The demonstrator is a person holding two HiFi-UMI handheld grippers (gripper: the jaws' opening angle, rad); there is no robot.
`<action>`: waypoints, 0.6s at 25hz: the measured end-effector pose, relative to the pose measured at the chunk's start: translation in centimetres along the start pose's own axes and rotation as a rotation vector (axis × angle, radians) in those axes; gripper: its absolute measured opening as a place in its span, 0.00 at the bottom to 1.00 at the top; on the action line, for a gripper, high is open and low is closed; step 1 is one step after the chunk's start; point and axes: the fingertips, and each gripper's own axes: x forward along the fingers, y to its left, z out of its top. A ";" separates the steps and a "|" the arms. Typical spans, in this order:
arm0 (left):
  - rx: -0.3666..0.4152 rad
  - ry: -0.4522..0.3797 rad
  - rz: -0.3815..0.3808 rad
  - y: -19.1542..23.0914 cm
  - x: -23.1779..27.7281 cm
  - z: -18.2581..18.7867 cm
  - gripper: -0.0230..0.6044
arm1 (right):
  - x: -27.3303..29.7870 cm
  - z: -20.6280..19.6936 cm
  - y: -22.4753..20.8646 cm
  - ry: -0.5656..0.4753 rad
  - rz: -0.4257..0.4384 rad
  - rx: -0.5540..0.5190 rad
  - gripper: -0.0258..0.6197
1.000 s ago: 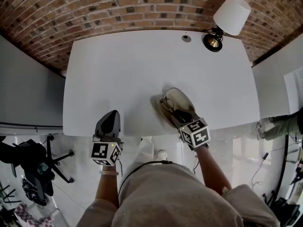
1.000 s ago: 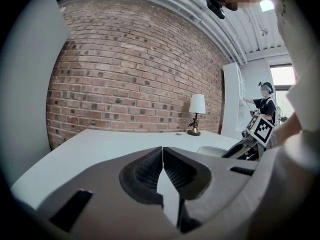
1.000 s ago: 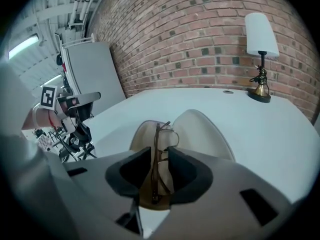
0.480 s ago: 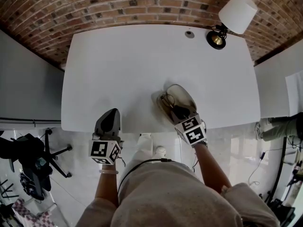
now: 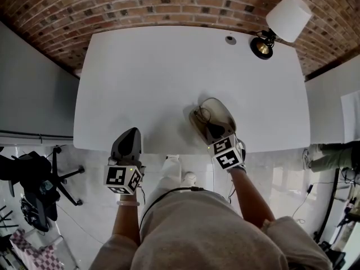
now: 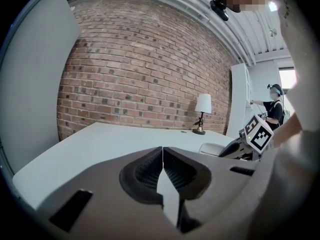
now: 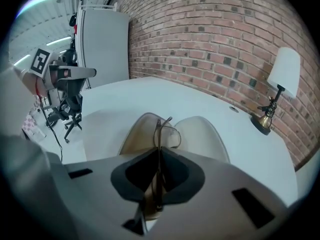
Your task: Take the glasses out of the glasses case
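Right gripper: jaws have just been closing and are now nearly together, pinching the thin wire frame of the glasses that runs up between the pads. It looks like a grip on the frame, not empty. It is tipped down steeply into the open glasses case. The glasses still sit in the tan-lined half, with the paler half lying open beside it.

Left gripper: jaws closed flat on each other with nothing between them. It is held near the front edge of the table, well apart from the case, in the same spot as a second ago.

The case hasn't shifted on the table either; it lies near the front edge on the person's right. A lamp stands at the far right corner, against a brick wall.

Judgement: the grasp has just been made and the lift-out hasn't begun. The next move is to raise the glasses clear of the case. The hold is on thin wire, so they could twist or slip. The case is unheld and may drag along.
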 end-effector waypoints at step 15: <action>0.002 -0.013 -0.001 -0.9 -0.8 0.2 0.05 | -2.2 0.9 -0.9 -0.113 0.036 0.136 0.07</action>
